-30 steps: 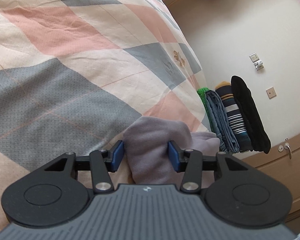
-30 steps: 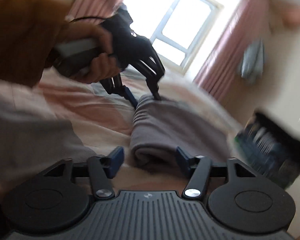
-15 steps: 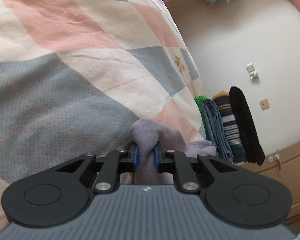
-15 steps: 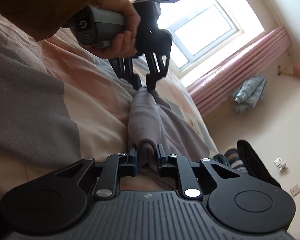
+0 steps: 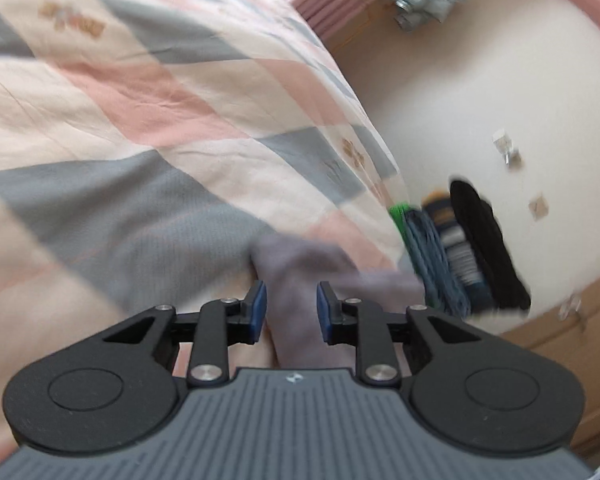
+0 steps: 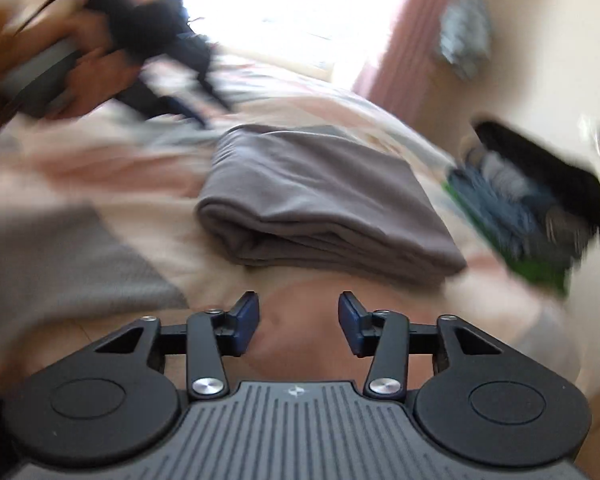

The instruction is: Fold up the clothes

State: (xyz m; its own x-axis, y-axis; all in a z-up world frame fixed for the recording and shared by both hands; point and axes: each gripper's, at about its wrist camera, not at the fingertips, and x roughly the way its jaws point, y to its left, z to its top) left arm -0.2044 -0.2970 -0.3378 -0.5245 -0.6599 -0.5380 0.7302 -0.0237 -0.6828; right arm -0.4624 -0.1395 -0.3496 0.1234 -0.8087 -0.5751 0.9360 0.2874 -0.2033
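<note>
Two grippers are in your hands, and both stand with their blue-padded jaws parted. In the left wrist view, your left gripper [image 5: 291, 310] sits at the lower centre of the frame, its pads on either side of a blurred end of the folded grey fleece garment [image 5: 300, 280]; a gap shows on each side of the cloth, so nothing is clamped. The garment lies on the pink, grey and cream patchwork quilt [image 5: 148, 128], which fills the left and upper part of that frame. To the right of centre, at the quilt's edge, a stack of folded clothes [image 5: 464, 248] stands against the cream wall [image 5: 460, 92], with green, blue denim, striped and black layers side by side.

In the right wrist view, your right gripper [image 6: 299, 322] is at the lower centre, released, with only quilt showing between its pads. The grey garment [image 6: 320, 200] lies in the middle of the frame, just above the gripper and apart from it, folded into a thick flat bundle with its rounded fold toward the lower left. In the upper left, heavily blurred, your left hand [image 6: 96, 60] grips the handle of the left gripper [image 6: 188, 84], whose dark fingers point down toward the garment's far corner; the blur hides whether they touch it. The stack of folded clothes [image 6: 532, 196] is at the right, near the garment. A bright window [image 6: 300, 0] fills the top centre, with pink curtains [image 6: 404, 48] beside it.
</note>
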